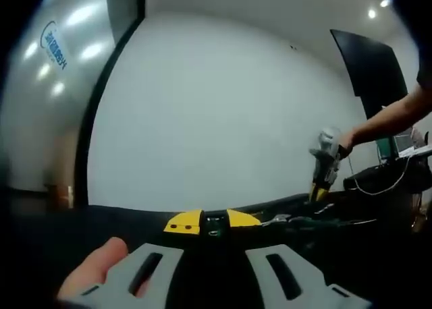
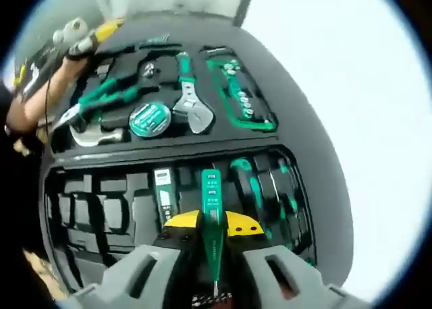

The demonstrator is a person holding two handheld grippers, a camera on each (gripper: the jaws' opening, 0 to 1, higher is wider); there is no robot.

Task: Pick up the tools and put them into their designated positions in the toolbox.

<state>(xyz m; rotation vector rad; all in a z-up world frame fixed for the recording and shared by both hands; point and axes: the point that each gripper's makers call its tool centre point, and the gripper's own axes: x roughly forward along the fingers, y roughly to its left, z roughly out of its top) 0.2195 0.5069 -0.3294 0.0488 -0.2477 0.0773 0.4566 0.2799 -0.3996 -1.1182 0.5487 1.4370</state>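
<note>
The open black toolbox (image 2: 289, 113) lies below me on a white table (image 2: 378, 154). Its upper tray holds a wrench (image 2: 189, 100), a round tape measure (image 2: 149, 118), green-handled pliers (image 2: 101, 96), a hammer head (image 2: 91, 135) and a socket rail (image 2: 239, 93). My right gripper (image 2: 212, 222) is shut on a green tester pen (image 2: 211, 191), above the lower tray's slots. Another green-handled tool (image 2: 248, 184) lies there. My left gripper (image 2: 84, 38) hovers at the box's far left corner in a hand. In the left gripper view, my left gripper (image 1: 214, 222) shows a narrow dark gap at its yellow tips. The right gripper (image 1: 325, 162) hangs over the toolbox's dark edge (image 1: 290, 204).
A person's arm (image 1: 391, 120) reaches in from the right of the left gripper view, and a finger (image 1: 101, 262) rests by the left jaw. A dark screen (image 1: 371, 73) and cables (image 1: 378, 181) stand beyond the box. A white wall (image 1: 223, 113) rises behind.
</note>
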